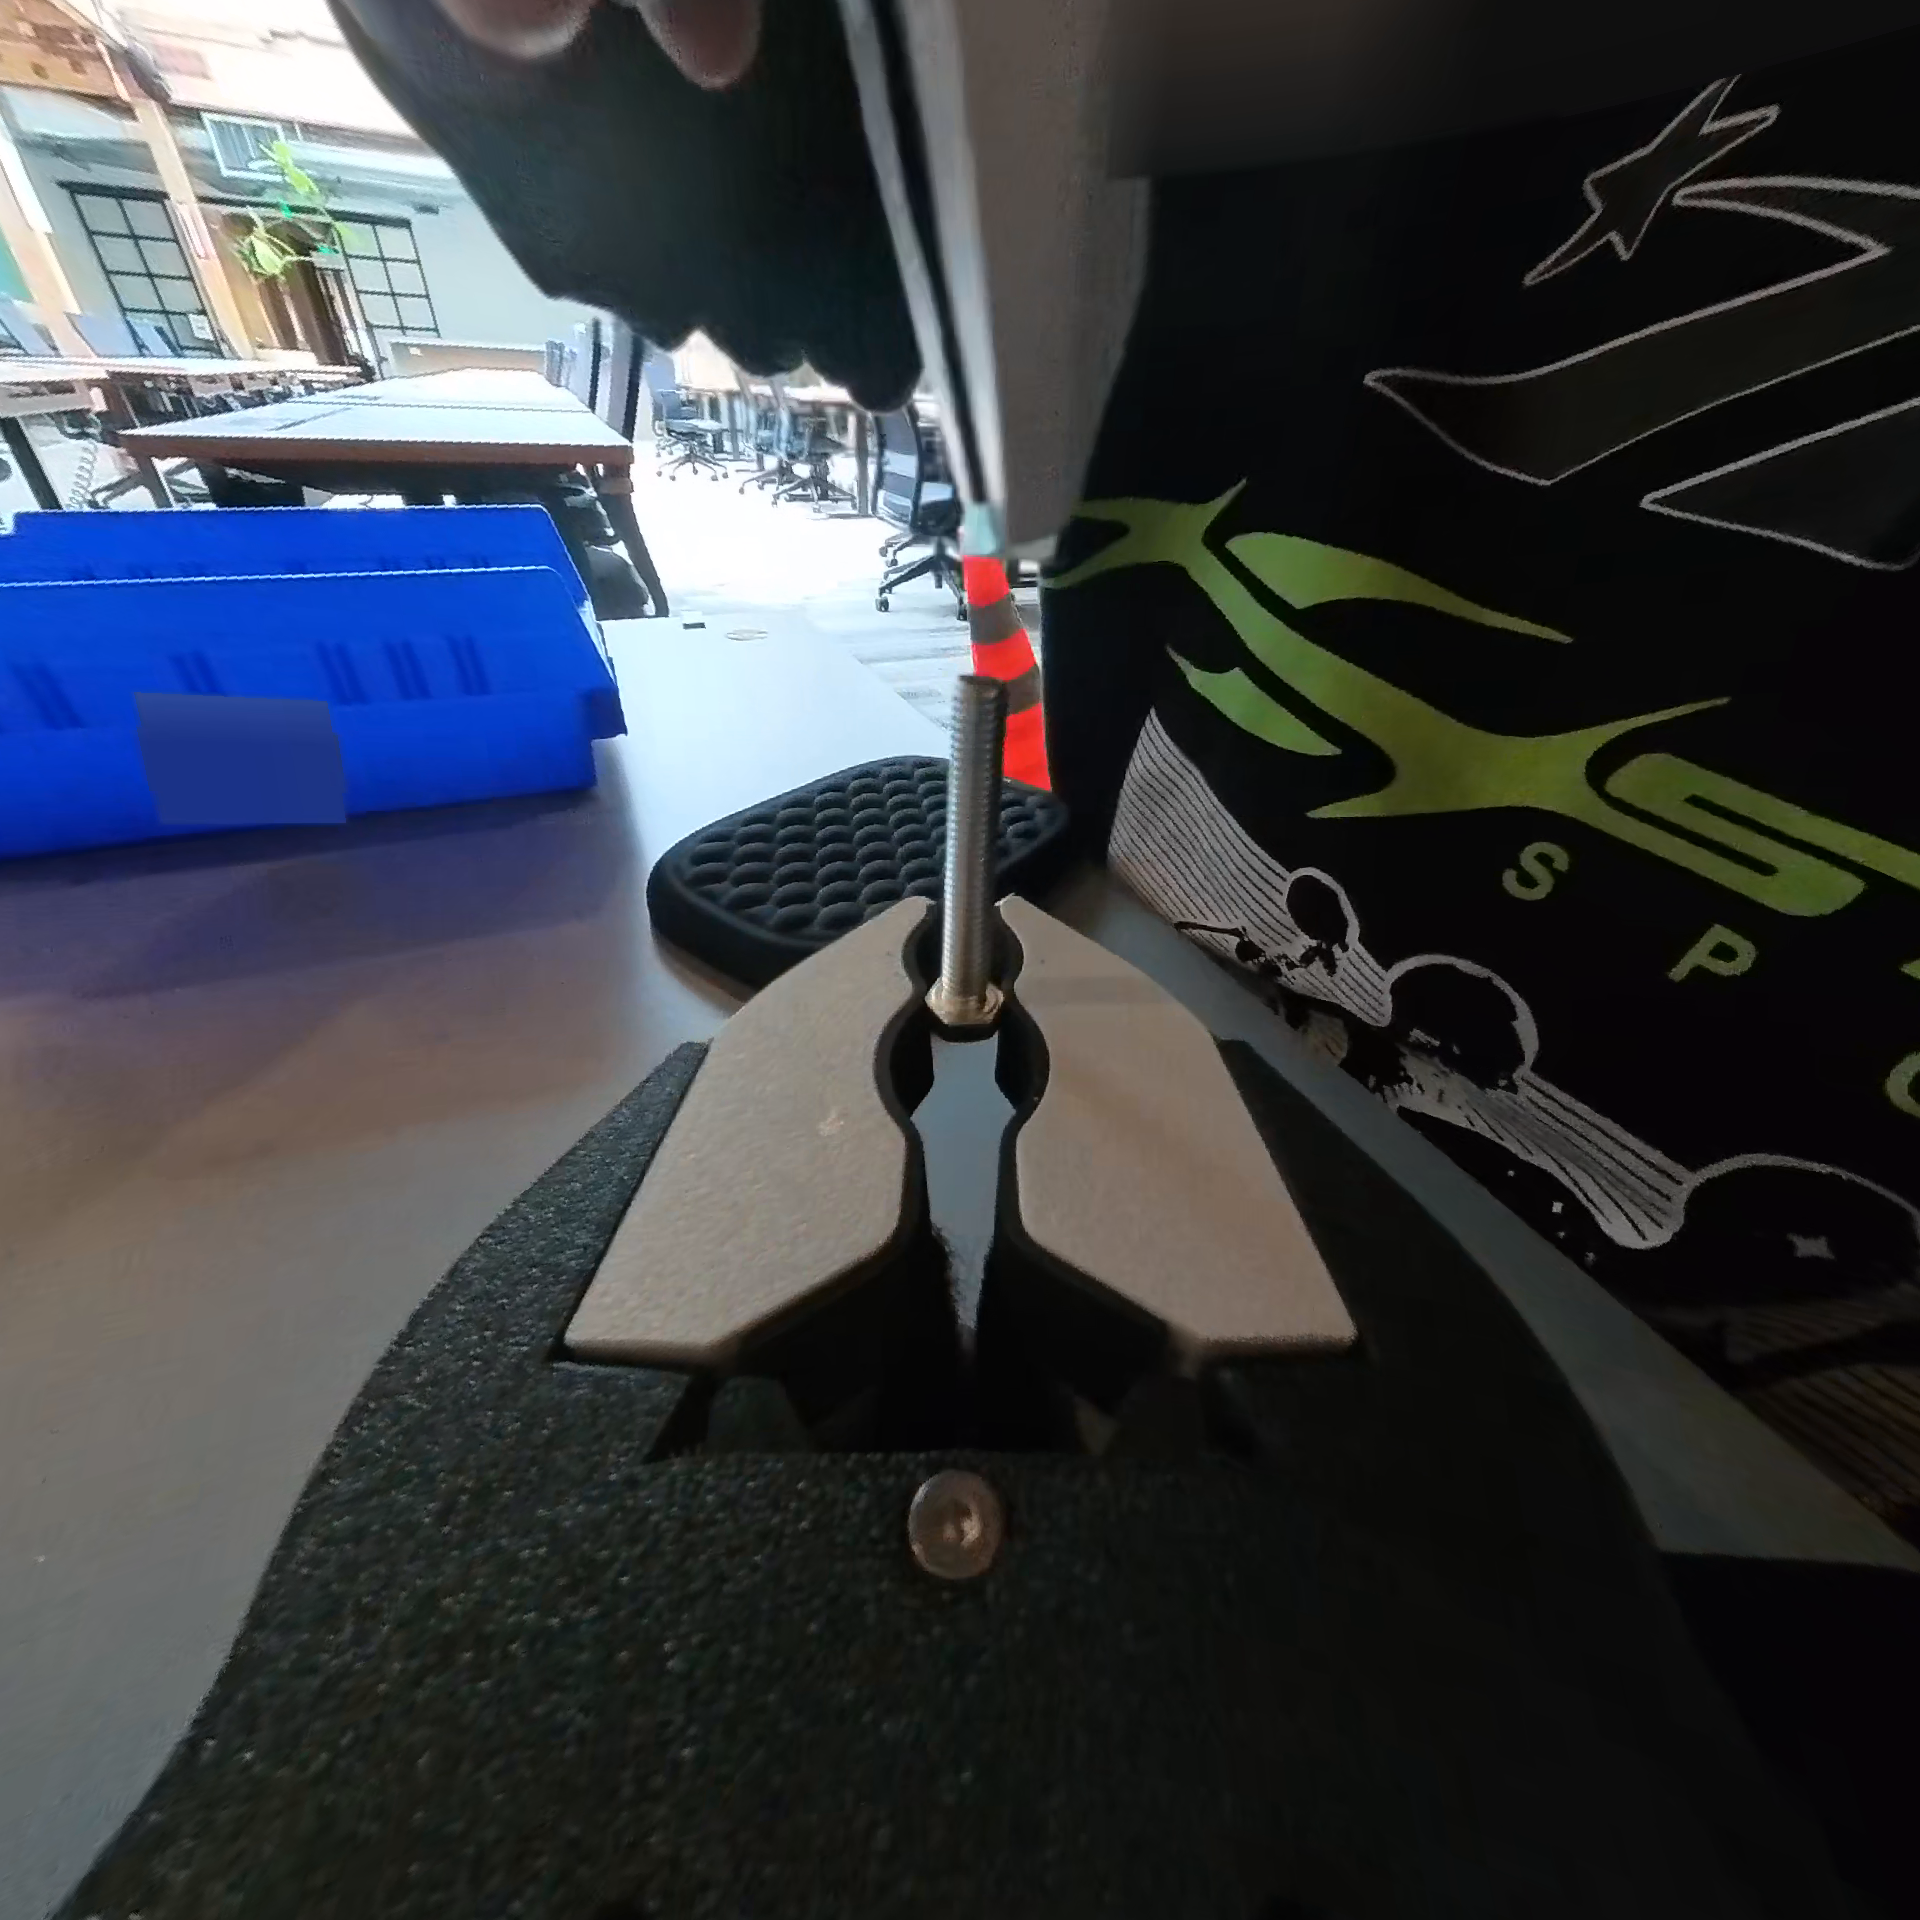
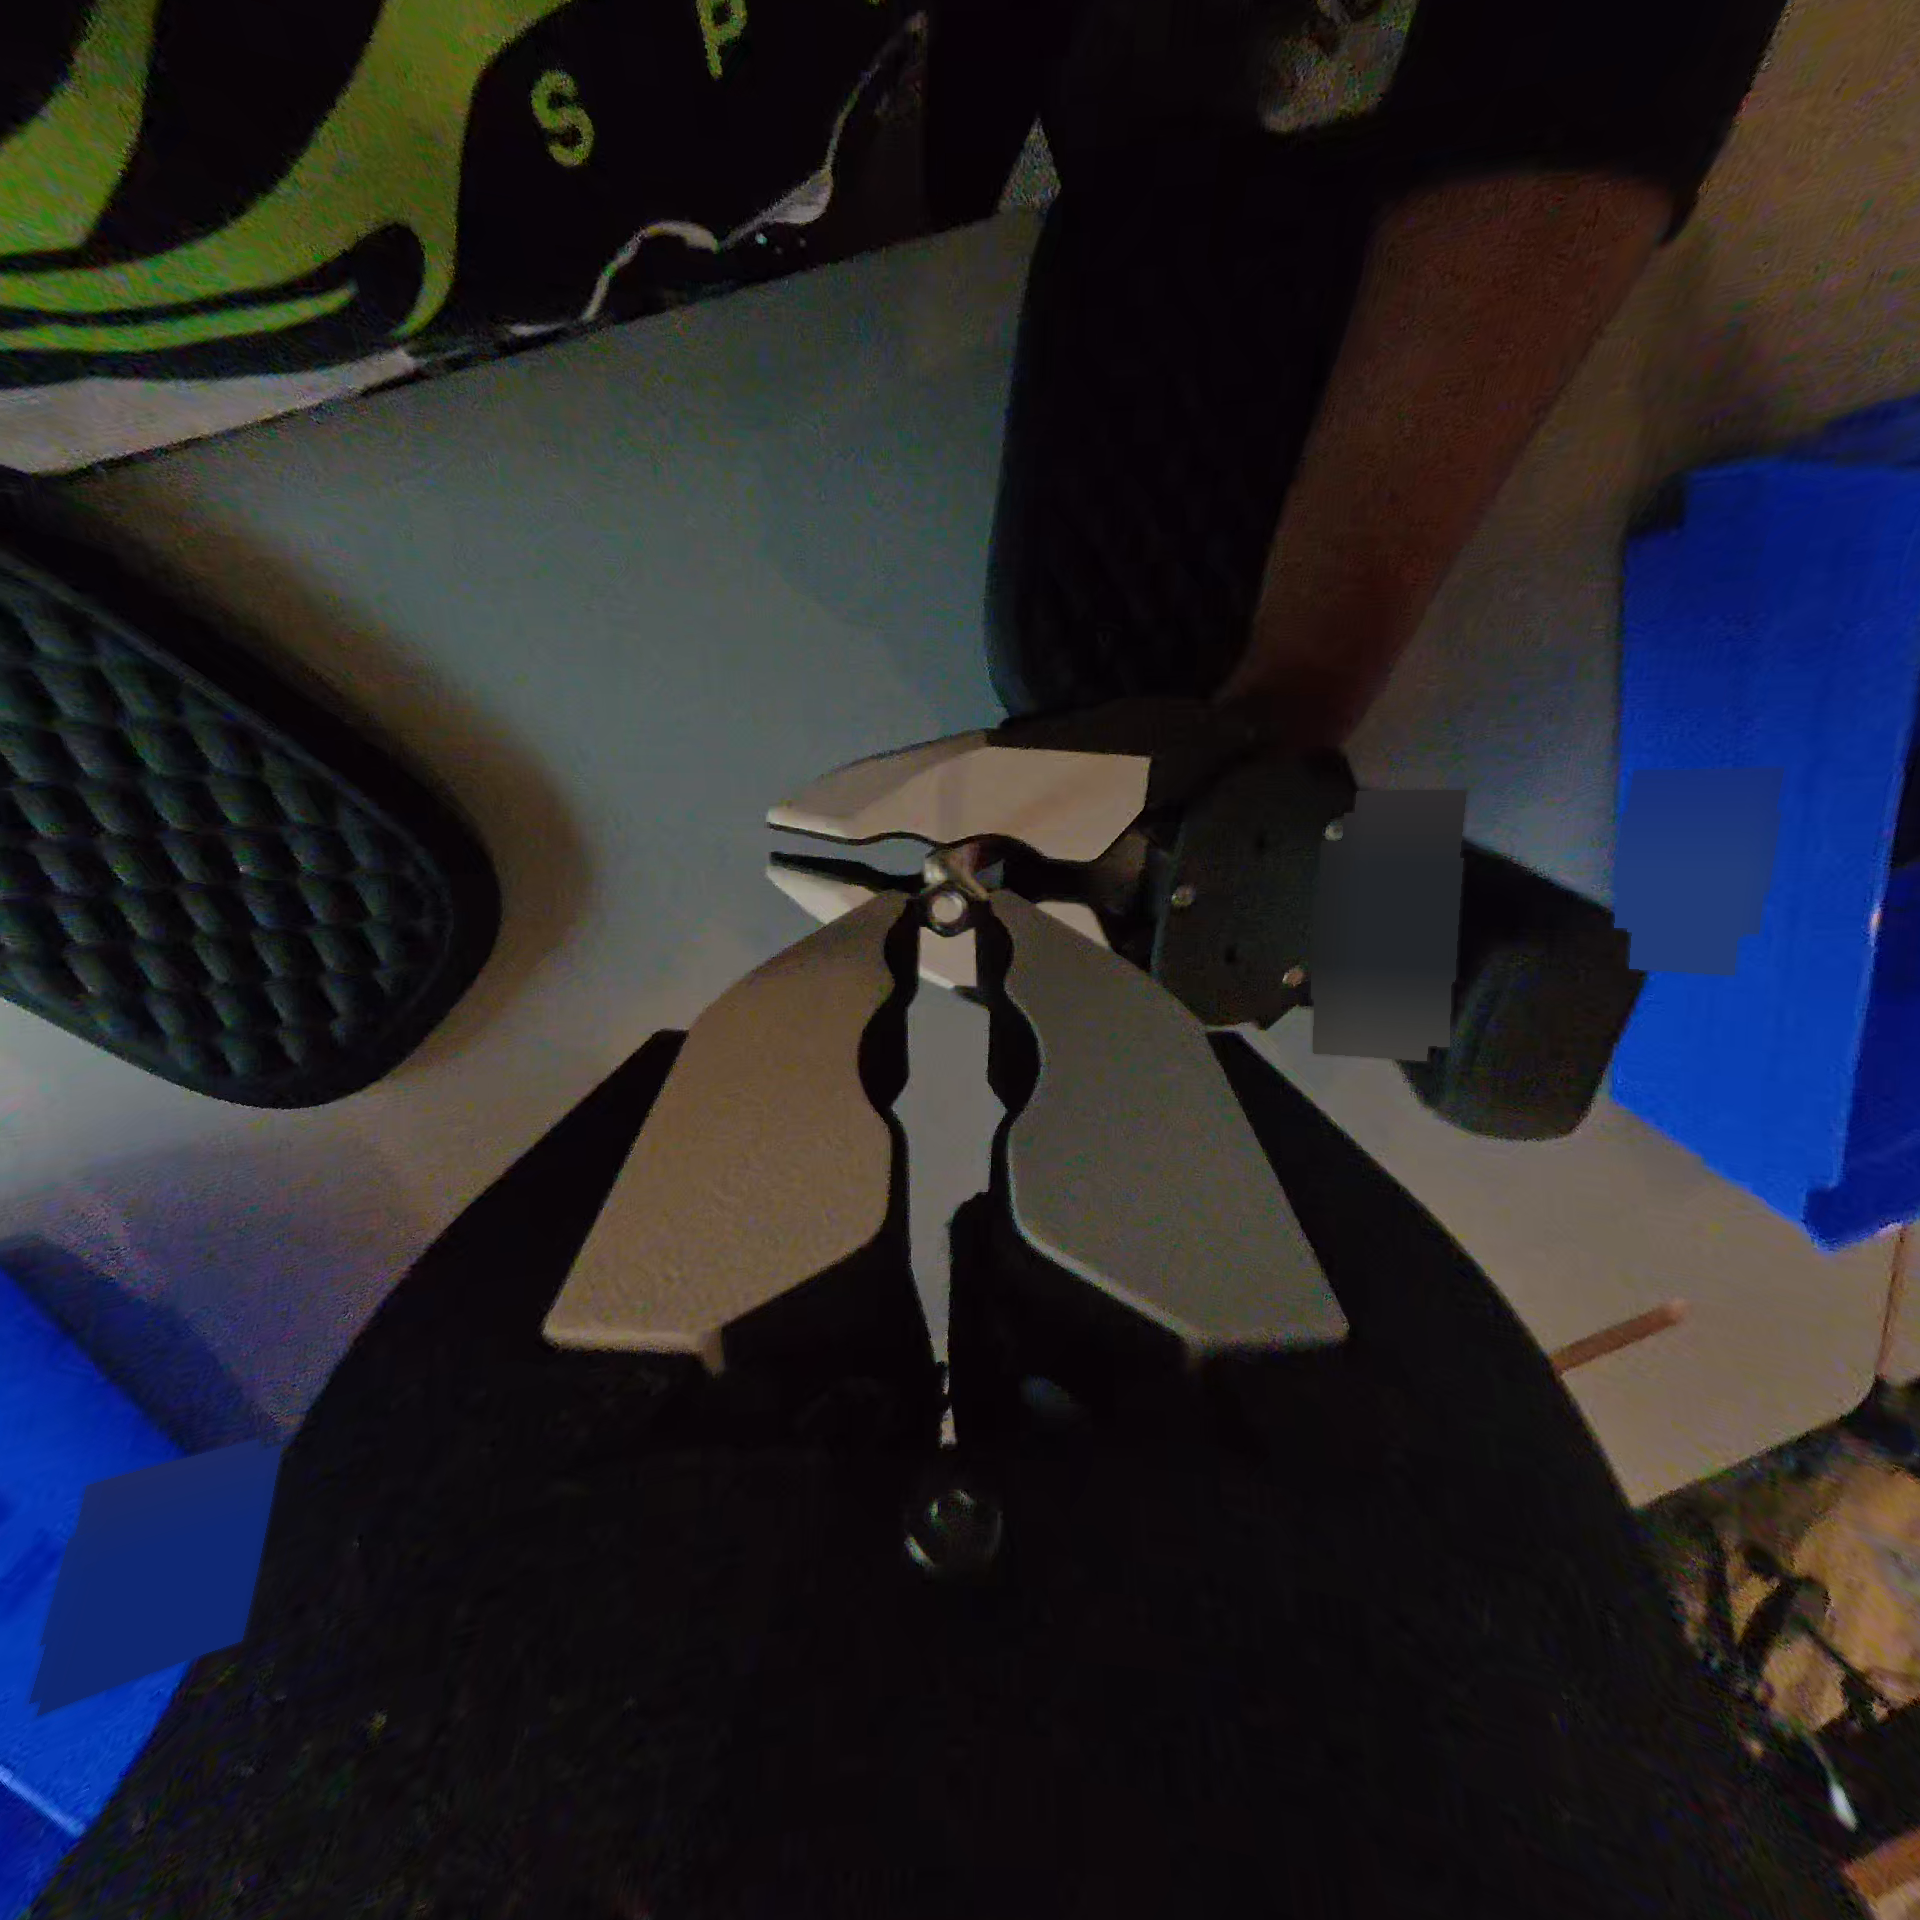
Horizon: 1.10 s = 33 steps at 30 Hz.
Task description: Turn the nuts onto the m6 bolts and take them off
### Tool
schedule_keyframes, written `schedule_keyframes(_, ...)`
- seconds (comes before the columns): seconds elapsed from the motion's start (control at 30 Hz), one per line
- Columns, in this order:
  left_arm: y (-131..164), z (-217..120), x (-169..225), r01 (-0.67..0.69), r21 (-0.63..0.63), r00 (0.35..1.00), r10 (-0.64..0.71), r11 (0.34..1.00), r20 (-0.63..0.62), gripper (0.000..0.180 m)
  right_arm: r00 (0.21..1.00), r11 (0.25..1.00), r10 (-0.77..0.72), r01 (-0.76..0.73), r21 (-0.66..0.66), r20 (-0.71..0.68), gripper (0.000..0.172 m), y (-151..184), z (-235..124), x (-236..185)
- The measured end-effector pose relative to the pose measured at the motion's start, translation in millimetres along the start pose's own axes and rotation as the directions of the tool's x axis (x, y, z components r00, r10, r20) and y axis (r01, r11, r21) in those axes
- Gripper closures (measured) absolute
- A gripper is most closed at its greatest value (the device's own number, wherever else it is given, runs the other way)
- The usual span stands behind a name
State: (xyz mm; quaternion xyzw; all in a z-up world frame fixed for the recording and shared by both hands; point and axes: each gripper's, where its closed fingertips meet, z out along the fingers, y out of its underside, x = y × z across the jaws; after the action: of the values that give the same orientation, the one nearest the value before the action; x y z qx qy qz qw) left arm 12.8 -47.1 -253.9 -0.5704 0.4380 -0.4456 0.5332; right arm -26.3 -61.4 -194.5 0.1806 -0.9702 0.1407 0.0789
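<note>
Beside the blue bin (image 1: 301, 665), a black honeycomb mat (image 1: 831, 852) lies behind the bolt (image 1: 975, 821).

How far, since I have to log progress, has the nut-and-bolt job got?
Done: the left gripper clamps a bolt at its head end, thread pointing out. The right gripper pinches a nut at its fingertips. In hand: bringing the nut to the bolt. The thread looks bare right to its tip, so no turn seems made yet. Left: threading the nut on, then taking it off.
</note>
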Motion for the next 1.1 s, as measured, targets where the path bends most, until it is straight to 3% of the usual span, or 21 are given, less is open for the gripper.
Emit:
schedule_keyframes(0.3, -0.3, -0.2, 1.1, 0.015, 0.004, 1.0, -0.015, 1.0, -0.02, 0.174, 0.985, 0.996, -0.068, 0.075, -0.039, 0.158, 0.162, 4.6, 6.7, 5.7)
schedule_keyframes(0.63, 0.3, 0.3, 3.6, 0.009, -0.002, 0.999, -0.009, 1.0, -0.033, 0.174, 0.978, 0.994, -0.1, 0.108, -0.032, 0.185, 0.162, 5.4, 9.6, 6.8)
schedule_keyframes(1.1, 0.5, -1.8, 19.2, 0.035, -0.009, 0.986, -0.036, 0.999, -0.166, 0.174, 0.87, 0.914, -0.402, 0.402, 0.06, 0.285, 0.162, -8.4, 7.5, 12.4)
